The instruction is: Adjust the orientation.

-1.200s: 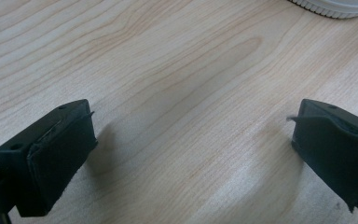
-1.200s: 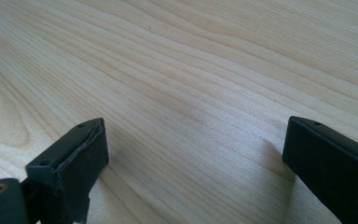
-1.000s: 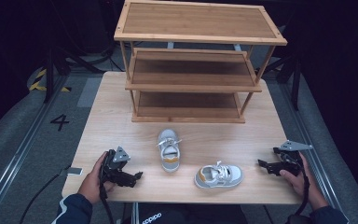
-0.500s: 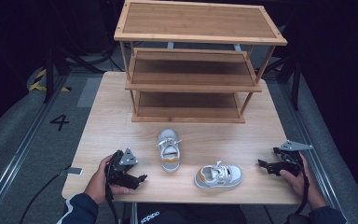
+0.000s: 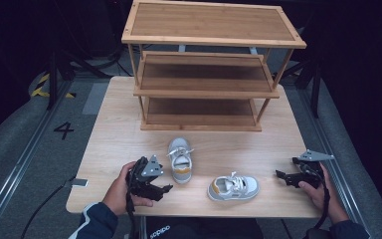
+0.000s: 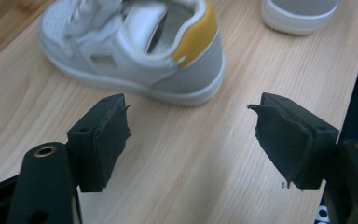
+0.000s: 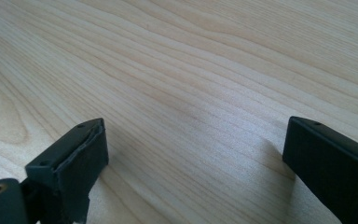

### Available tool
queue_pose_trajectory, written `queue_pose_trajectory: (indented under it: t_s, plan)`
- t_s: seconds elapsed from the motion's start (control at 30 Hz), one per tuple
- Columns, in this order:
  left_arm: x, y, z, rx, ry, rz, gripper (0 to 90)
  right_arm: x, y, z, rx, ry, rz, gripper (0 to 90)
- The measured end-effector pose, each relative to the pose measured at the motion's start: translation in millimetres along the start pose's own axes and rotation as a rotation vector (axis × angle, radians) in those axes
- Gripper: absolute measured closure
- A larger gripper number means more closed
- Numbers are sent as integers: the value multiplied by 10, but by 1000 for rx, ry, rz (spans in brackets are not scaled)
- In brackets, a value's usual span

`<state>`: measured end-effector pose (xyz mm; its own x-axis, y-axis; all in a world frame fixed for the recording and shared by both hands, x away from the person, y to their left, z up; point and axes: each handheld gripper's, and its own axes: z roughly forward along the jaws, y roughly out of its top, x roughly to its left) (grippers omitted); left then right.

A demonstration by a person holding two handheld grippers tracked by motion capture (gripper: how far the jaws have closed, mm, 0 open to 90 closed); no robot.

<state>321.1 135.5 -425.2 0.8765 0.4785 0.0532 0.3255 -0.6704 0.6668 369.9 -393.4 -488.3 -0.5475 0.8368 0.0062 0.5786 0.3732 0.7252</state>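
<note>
A: What is counted on the worktop (image 5: 109, 144)?

B: Two small white shoes are counted: one with a yellow heel (image 5: 179, 159), lying just beside the left tool (image 5: 165, 189), and a second shoe (image 5: 234, 187) near the front edge, between the two tools. One three-tier wooden rack (image 5: 206, 74) is set at the back.

A: How are the tools held?

B: The left tool's jaws have just been closing, yet a wide gap is seen between them and nothing is gripped; the yellow-heeled shoe lies just ahead. The right tool (image 5: 280, 175) is held open over bare wood.

A: What is cut off?

B: In the left gripper view the second shoe is cropped at the top edge
</note>
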Motion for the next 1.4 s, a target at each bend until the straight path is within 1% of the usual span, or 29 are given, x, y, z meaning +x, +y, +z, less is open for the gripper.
queue_pose_trajectory:
  t_s: [0.07, 0.1, 0.17, 0.2, 0.23, 0.3, 0.37, 0.4, 0.43, 0.5, 0.57, 0.6, 0.63, 0.67, 0.7, 0.73, 0.8, 0.87, 0.9, 0.93, 0.97, 1.13, 1.23, 1.33, 1.4]
  plan:
    - [-14, 59, 11, 2, -5, 3, 270, 0, -2, -1, 0, -1, 1, 69]
    - [-19, 91, 20, 3, 4, 7, 277, 0, -1, -1, 0, -1, 1, 69]
    - [-35, 148, 32, 0, -13, 17, 290, -1, -1, -1, 0, -1, 0, 70]
    - [-42, 180, 36, 4, -14, 35, 295, -1, -1, -1, 0, -1, 1, 70]
    - [-55, 209, 42, 5, -12, 44, 295, -1, -2, -1, 0, -1, 1, 70]
    - [-81, 265, 64, 4, -21, 60, 306, -1, -2, -2, 0, -1, 0, 70]
    - [-99, 310, 90, 12, -21, 75, 308, -1, -3, -2, 0, -1, 0, 69]
    - [-106, 332, 109, 14, -32, 80, 308, -1, -2, -2, 0, -1, 1, 70]
    - [-114, 353, 126, 22, -27, 87, 316, -1, -2, -2, 0, -1, 1, 69]
    - [-120, 391, 168, 27, -38, 90, 321, -1, -3, -2, 0, -1, 1, 70]
    - [-116, 432, 214, 48, -27, 109, 324, -2, -4, -4, 0, -1, 1, 70]
    - [-113, 443, 235, 52, -32, 106, 327, -2, -4, -4, 0, -1, 1, 69]
    - [-101, 463, 271, 61, -33, 114, 334, -3, -4, -4, 0, -1, 1, 70]
    - [-101, 463, 271, 61, -33, 114, 338, -3, -4, -4, 0, -1, 1, 70]
    - [-96, 473, 297, 70, -40, 112, 358, -3, -4, -4, 0, -1, 1, 69]
    - [-90, 483, 311, 85, -48, 120, 358, -3, -4, -4, 0, -1, 1, 69]
    - [-81, 504, 372, 122, -46, 132, 369, -3, -4, -4, 0, 0, 1, 69]
    - [-56, 517, 419, 150, -60, 137, 392, -3, -5, -5, 0, -1, 1, 70]
    - [-48, 522, 433, 162, -61, 144, 400, -3, -6, -5, 0, 0, 1, 70]
    - [-48, 525, 445, 172, -61, 141, 409, -3, -6, -5, 0, 0, 1, 70]
    - [-30, 535, 462, 190, -72, 156, 420, -3, -5, -6, 0, 0, 1, 69]
    - [13, 571, 516, 241, -95, 183, 455, -3, -6, -5, -1, 0, 1, 70]
    - [25, 606, 541, 274, -100, 200, 466, -4, -6, -5, 0, -1, 0, 70]
    - [34, 632, 565, 298, -117, 206, 475, -4, -6, -5, 0, -1, 0, 69]
    - [38, 659, 584, 323, -117, 212, 491, -5, -7, -7, -1, 1, 0, 69]
